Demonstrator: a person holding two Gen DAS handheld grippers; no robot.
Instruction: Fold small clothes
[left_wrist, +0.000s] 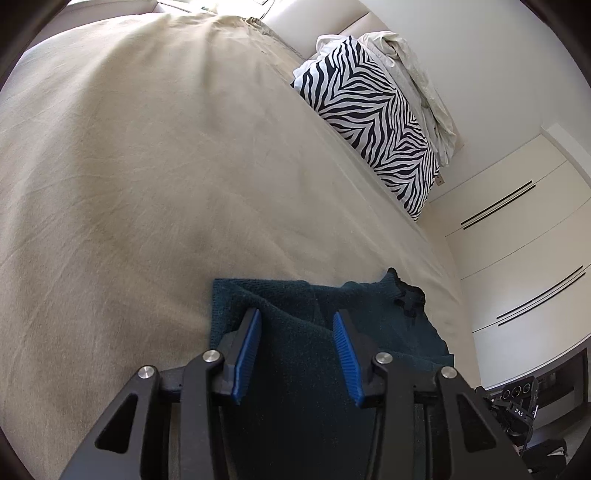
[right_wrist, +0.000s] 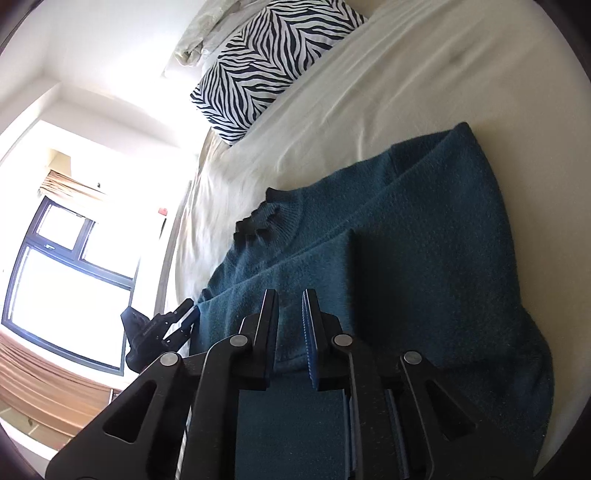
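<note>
Teal knit, dark and fuzzy, is what catches the eye: a small sweater (right_wrist: 417, 236) lies flat on the bed (left_wrist: 155, 177), near the bed's side edge and well away from the zebra-print pillow (left_wrist: 373, 122) that leans at the head end. The sweater's ribbed collar (right_wrist: 273, 218) points toward the bed's edge on the window side, and one part of the garment is folded across the body, leaving a long diagonal ridge in the cloth. The beige sheet under it is creased but bare all the way up to the pillow. A crumpled pale cloth (left_wrist: 413, 77) sits just behind the pillow, against the white wall.

The left gripper (left_wrist: 297, 325) hangs over the sweater's end nearest the pillow side, its blue pads (left_wrist: 251, 350) standing a fair way apart with a raised fold of the knit running up between them; the pads do not press on it. The right gripper (right_wrist: 290, 306) is low over the sweater's middle, its jaws drawn nearly together with only a narrow slit between them, and nothing visibly caught there. From the right wrist view the other tool shows at the bed's edge, beside the sweater's shoulder.

A window (right_wrist: 62, 288) glares bright beyond the bed's edge, and white wardrobe doors (left_wrist: 524, 251) stand past the pillow end.
</note>
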